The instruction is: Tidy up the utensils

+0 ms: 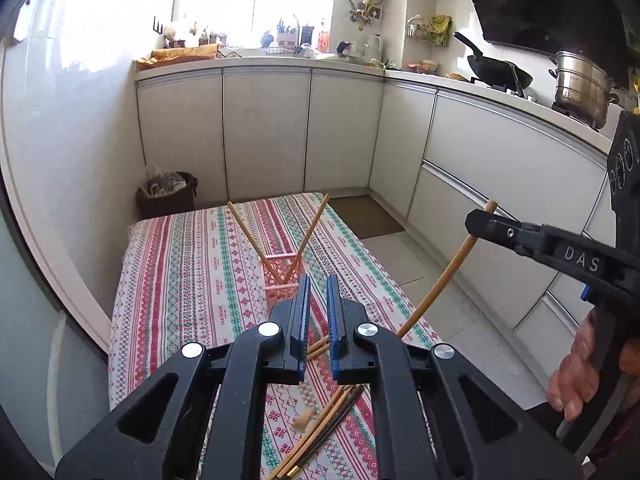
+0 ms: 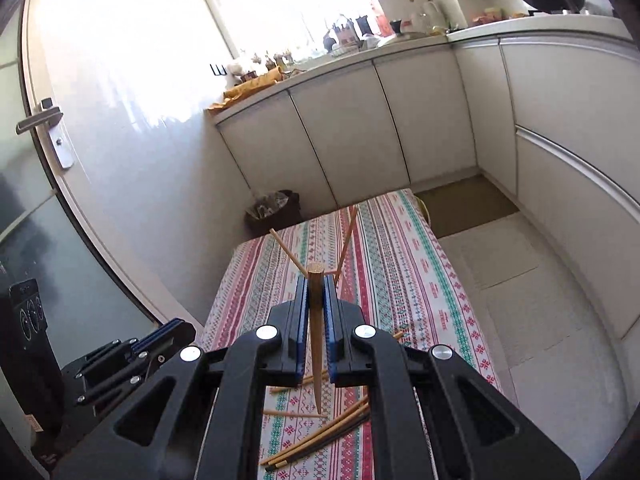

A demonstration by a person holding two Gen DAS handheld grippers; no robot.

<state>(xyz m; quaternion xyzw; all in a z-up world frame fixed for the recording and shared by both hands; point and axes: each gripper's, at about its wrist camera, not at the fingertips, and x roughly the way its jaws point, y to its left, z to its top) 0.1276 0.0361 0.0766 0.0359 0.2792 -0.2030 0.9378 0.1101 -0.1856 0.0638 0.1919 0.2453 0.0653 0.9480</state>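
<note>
Chopstick (image 2: 316, 320) pinched upright in right gripper (image 2: 316, 300); left gripper (image 1: 319, 300) narrowly parted, seemingly empty.

I can read only one text: the white letters "DAS" on the black body of the right gripper (image 1: 482, 222), seen from the left wrist camera. The tablecloth (image 1: 192, 280) carries small printed words, but they are too small for me to read.

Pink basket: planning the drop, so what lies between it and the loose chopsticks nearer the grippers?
In the left wrist view, only bare tablecloth shows between pink basket and loose chopsticks; the left gripper hides part.
</note>
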